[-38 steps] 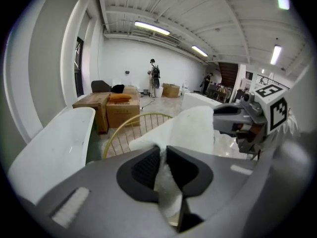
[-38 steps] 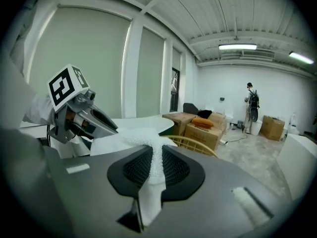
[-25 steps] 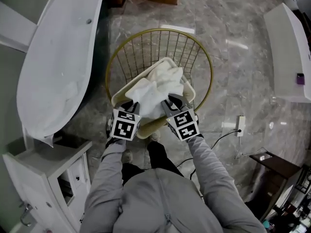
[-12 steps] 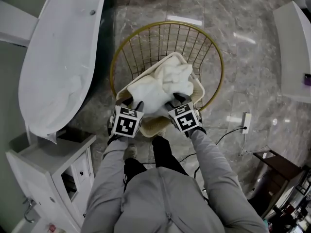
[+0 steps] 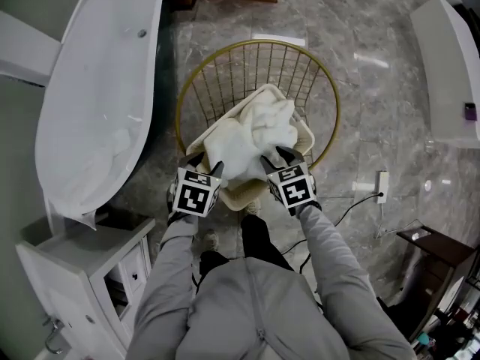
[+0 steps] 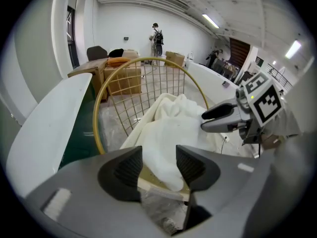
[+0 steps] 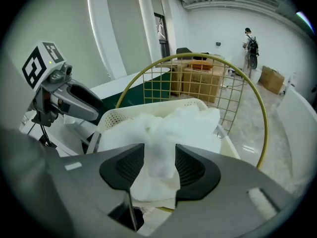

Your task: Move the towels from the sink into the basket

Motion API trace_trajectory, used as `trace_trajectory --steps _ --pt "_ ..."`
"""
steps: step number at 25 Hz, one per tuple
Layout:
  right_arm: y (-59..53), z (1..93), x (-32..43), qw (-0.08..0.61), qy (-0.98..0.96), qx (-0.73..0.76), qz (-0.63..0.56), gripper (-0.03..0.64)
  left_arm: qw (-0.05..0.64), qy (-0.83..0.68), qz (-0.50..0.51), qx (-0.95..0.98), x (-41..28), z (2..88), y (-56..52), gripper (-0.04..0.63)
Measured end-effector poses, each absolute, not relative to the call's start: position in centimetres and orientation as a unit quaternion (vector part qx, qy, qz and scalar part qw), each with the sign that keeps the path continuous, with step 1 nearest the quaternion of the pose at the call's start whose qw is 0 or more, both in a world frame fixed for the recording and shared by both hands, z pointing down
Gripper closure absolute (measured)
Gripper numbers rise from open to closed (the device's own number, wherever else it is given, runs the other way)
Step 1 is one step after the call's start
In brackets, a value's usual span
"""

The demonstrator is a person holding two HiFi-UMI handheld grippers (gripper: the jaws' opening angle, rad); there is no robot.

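We've got L gripper [image 5: 206, 163] & R gripper [image 5: 277, 156] at the near rim of the wire basket [image 5: 255, 43]. Both jaws have just been opening and are apart, not pinching. Towels [image 5: 251, 137] lie in the cream tub [image 5: 304, 137] inside the basket, cloth betw. each pair.

Grey sleeves [image 5: 169, 276]; black-and-white marker cubes [image 5: 196, 193] on grey left gripper [image 5: 205, 163] and right gripper [image 5: 277, 157], black ribbed fingers [image 6: 130, 168].
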State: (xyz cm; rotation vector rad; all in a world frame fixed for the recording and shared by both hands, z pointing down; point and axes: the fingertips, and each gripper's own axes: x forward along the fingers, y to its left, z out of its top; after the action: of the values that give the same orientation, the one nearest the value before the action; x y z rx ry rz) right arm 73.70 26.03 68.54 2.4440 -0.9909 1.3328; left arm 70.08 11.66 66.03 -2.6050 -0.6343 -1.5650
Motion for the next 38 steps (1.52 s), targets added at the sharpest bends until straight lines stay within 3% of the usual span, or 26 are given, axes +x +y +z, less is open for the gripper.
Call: trace_trajectory --steps 6,19,38 --pt "26.8 64.2 73.4 0.053 -0.301 0.861 0.406 0.440 0.033 -0.215 -0.472 -0.855 69.6 63.3 10.9 0.366" --pt "29.0 52.1 70.7 -0.048 -0.210 0.938 0.271 0.442 -0.005 -0.226 -0.359 -0.905 65.9 53.4 9.4 0.367" --pt "31.6 40.5 59.0 -0.059 -0.118 0.986 0.107 0.442 0.015 -0.259 -0.167 -0.951 61.3 42.2 9.1 0.367"
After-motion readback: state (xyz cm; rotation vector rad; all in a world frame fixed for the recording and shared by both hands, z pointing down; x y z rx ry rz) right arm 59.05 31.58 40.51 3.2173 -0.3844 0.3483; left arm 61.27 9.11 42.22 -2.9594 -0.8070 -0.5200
